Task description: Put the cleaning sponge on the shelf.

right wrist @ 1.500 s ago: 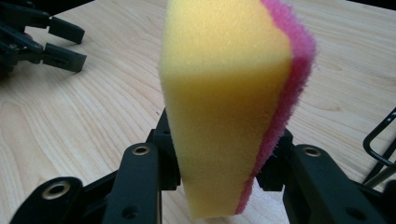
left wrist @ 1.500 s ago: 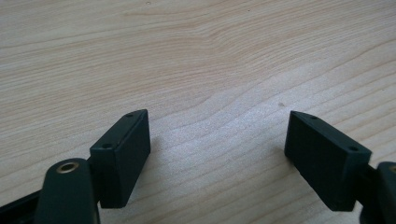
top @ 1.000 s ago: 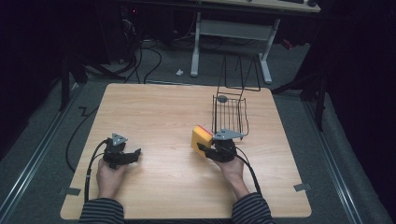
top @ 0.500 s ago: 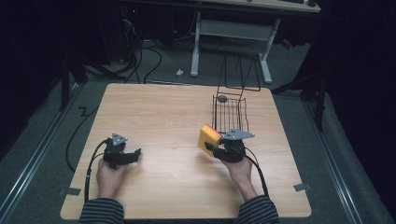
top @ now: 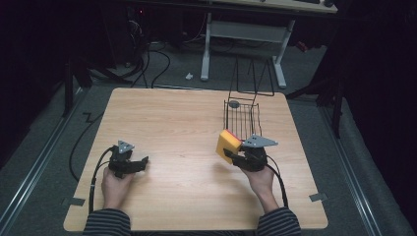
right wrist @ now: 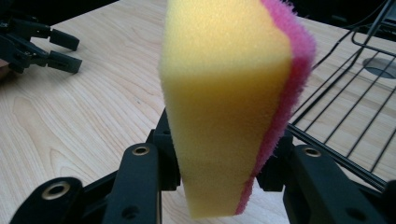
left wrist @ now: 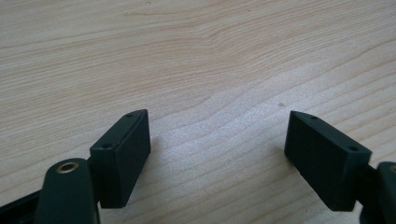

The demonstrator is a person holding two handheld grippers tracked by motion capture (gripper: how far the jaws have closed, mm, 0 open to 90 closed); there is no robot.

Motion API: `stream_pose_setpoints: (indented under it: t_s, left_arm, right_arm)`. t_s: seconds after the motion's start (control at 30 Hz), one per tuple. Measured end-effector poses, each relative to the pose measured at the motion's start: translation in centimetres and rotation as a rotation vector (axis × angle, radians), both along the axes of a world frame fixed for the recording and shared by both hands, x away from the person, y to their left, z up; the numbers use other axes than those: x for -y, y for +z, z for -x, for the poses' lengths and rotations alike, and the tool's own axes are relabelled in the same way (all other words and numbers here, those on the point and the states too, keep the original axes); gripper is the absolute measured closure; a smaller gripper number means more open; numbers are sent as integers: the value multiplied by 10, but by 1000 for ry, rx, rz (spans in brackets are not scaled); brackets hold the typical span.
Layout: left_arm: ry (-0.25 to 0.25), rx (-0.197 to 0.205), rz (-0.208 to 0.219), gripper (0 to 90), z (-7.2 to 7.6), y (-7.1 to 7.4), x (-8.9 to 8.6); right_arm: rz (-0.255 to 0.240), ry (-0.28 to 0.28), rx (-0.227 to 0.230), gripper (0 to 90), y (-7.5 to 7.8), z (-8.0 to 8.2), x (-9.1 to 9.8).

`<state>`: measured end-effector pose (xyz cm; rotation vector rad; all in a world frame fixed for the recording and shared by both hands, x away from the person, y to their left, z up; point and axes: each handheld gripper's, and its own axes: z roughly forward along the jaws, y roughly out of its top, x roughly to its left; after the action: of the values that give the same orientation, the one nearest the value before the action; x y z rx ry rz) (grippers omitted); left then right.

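Note:
A yellow sponge [top: 228,143] with a pink scouring side is pinched between the jaws of my right gripper [top: 235,152], held on edge above the wooden table just left of a black wire basket [top: 243,118]. In the right gripper view the sponge [right wrist: 229,102] stands upright, its pink layer on the right, and the right gripper [right wrist: 219,168] is shut on its lower part. My left gripper [top: 140,163] rests low at the table's front left, open with nothing between its jaws. The left gripper [left wrist: 217,154] looks down on bare wood.
The wire basket holds a small grey round object [top: 234,104] at its far end. The basket's wires [right wrist: 355,107] lie close on the right in the right gripper view. A white desk frame [top: 246,34] and cables [top: 147,59] lie on the floor beyond the table [top: 172,118].
My right gripper has carried the sponge a little up and to the right, closer to the wire basket. The left gripper has stayed where it was.

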<state>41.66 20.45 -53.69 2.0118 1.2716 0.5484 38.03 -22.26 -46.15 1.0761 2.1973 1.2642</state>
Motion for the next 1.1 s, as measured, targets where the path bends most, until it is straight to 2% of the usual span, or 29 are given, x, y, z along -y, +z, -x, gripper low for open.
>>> stream_pose_setpoints:
  t_s: [0.27, 0.43, 0.67, 0.9, 1.1]
  left_arm:
    - [1, 0, 0, 230, 0, 0, 0]
    - [0, 0, 0, 231, 0, 0, 0]
    - [1, 1, 1, 230, 0, 0, 0]
    - [1, 0, 1, 230, 0, 0, 0]
    - [0, 0, 1, 230, 0, 0, 0]
  right_arm:
    - [-14, -32, 20, 605, 5, 3, 11]
    - [-39, -61, 53, 605, 11, 5, 22]
    - [-36, -79, 50, 604, 12, 3, 30]
    - [-58, -106, 52, 605, 13, 0, 38]
    - [-64, -134, 70, 606, 18, -4, 46]
